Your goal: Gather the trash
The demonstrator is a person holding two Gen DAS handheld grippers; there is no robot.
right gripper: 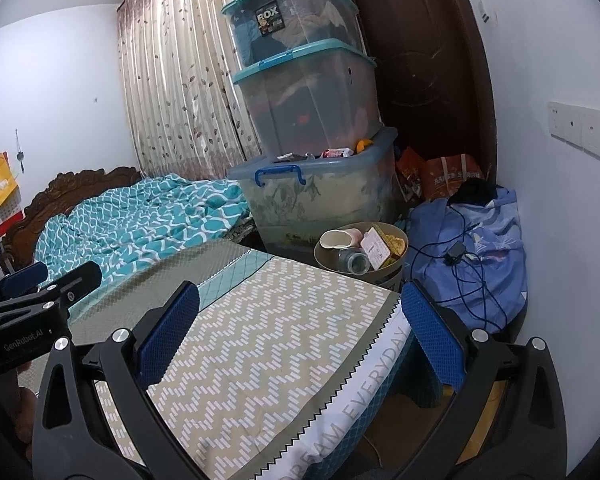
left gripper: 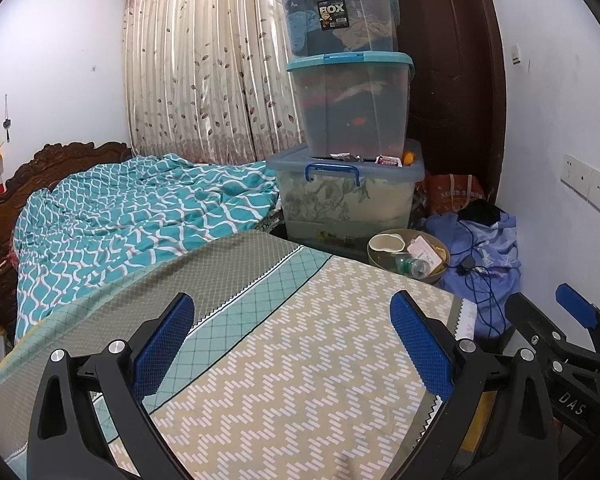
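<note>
A round trash bin (left gripper: 440,274) stands past the far corner of the bed. It holds a white cup (left gripper: 387,244), a clear plastic bottle (left gripper: 414,266) and a paper box (left gripper: 422,251). The bin also shows in the right wrist view (right gripper: 392,278), with the cup (right gripper: 338,239), bottle (right gripper: 356,261) and box (right gripper: 376,250). My left gripper (left gripper: 294,346) is open and empty above the patterned bed sheet (left gripper: 300,380). My right gripper (right gripper: 300,334) is open and empty over the sheet's corner (right gripper: 260,352). The right gripper also shows in the left view (left gripper: 576,320), and the left gripper in the right view (right gripper: 52,276).
Three stacked storage boxes (left gripper: 348,112) stand behind the bin, with small wrappers (left gripper: 388,160) on the lowest lid. A blue cloth bundle (left gripper: 484,248) with a black cable lies right of the bin. A teal quilt (left gripper: 120,216) covers the bed's far half. A dark door (left gripper: 460,80) is behind.
</note>
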